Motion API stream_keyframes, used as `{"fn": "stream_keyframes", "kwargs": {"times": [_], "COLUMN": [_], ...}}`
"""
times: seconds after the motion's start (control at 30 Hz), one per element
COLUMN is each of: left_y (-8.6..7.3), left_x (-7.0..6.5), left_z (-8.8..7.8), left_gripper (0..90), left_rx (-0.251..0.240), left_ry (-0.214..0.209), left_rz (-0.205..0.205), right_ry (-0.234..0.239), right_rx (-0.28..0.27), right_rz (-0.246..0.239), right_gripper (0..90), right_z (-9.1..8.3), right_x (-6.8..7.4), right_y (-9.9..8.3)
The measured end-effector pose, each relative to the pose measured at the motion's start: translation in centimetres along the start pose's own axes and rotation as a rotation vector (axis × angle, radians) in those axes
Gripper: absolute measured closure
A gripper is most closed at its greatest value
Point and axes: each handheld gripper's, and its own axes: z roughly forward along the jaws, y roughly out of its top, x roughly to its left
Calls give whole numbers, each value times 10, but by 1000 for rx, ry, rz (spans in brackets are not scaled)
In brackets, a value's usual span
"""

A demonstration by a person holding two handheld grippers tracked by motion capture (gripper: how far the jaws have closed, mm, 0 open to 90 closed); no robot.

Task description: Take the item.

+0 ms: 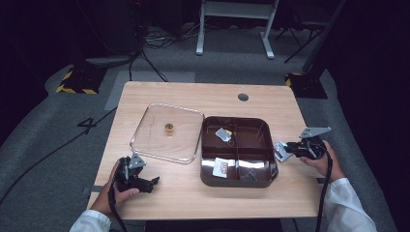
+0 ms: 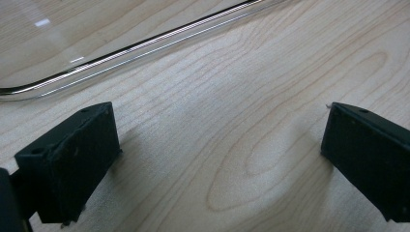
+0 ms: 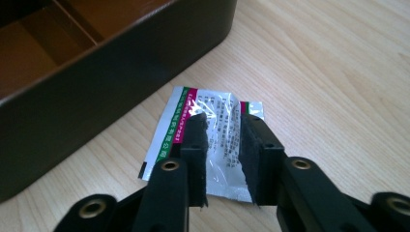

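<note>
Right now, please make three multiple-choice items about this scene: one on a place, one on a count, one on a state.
1. Where does the foil sachet lie?
A. on the table beside the brown box
B. inside the box
C. on the clear lid

2. How many compartments does the box show?
A. two
B. four
C. six

3. How do the left gripper jaws stand?
A. shut on the lid
B. wide apart over bare wood
C. shut on a sachet

Answers: 1 A, it lies on wood outside the box wall, by the right gripper. 2 B, crossed dividers. 3 B, nothing lies between them.
</note>
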Motion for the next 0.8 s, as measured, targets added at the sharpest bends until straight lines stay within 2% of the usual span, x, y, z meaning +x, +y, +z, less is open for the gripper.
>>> {"fn": "stream_keyframes", "kwargs": {"times": [0.2, 0.4, 0.47, 0.7, 0.8], "left_y": [0, 0, 0, 0, 0], "left_x": [0, 0, 0, 0, 0], "left_z": [0, 0, 0, 0, 0], "left_gripper": [2, 2, 2, 2, 3], "left_rx": [0, 0, 0, 0, 0], "left_ry": [0, 3, 3, 3, 4], "left_rz": [0, -1, -1, -1, 0], "right_ry": [-15, -39, -54, -96, -99], "right_rx": [-8, -17, -16, -16, -19], "right_rz": [-11, -16, -24, -38, -49], "right_gripper": [510, 408, 348, 303, 291], "right_z": [-5, -12, -14, -20, -23], "right_x": [5, 11, 14, 21, 23], "right_y": [4, 5, 4, -1, -4]}}
